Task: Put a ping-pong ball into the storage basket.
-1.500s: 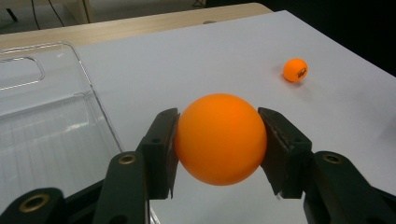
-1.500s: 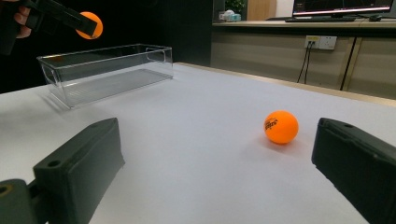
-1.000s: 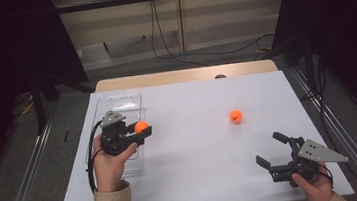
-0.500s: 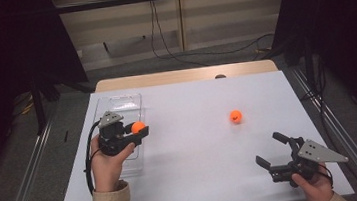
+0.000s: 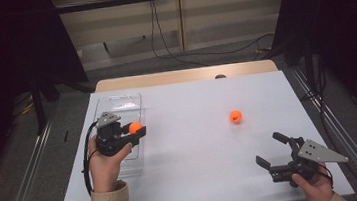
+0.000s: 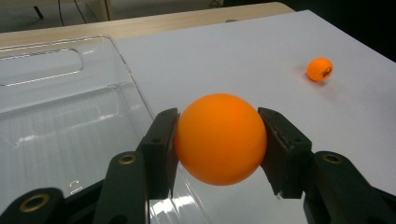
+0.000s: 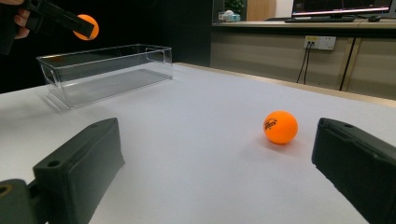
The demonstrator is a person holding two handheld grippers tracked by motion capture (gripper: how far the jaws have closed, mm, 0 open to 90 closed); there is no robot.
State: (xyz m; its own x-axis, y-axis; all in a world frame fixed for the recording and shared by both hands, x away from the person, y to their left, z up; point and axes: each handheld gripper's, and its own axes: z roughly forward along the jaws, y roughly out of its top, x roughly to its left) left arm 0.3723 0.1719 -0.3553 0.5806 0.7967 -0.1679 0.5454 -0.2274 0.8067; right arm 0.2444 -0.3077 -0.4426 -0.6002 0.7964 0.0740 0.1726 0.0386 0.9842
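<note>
Ball held above the clear box, a second one loose on the white table

At the far left sits the clear rectangular plastic box; over its right edge the left gripper clenches a plain orange ball. The right gripper, near right, gapes with nothing between its jaws, well apart from the printed orange ball.

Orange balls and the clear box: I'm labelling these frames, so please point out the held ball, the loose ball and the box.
held ball (image 6: 219, 137), left gripper view, front face.
loose ball (image 5: 236, 116), high view, centre.
clear box (image 7: 70, 100), right gripper view, near corner wall.
</note>
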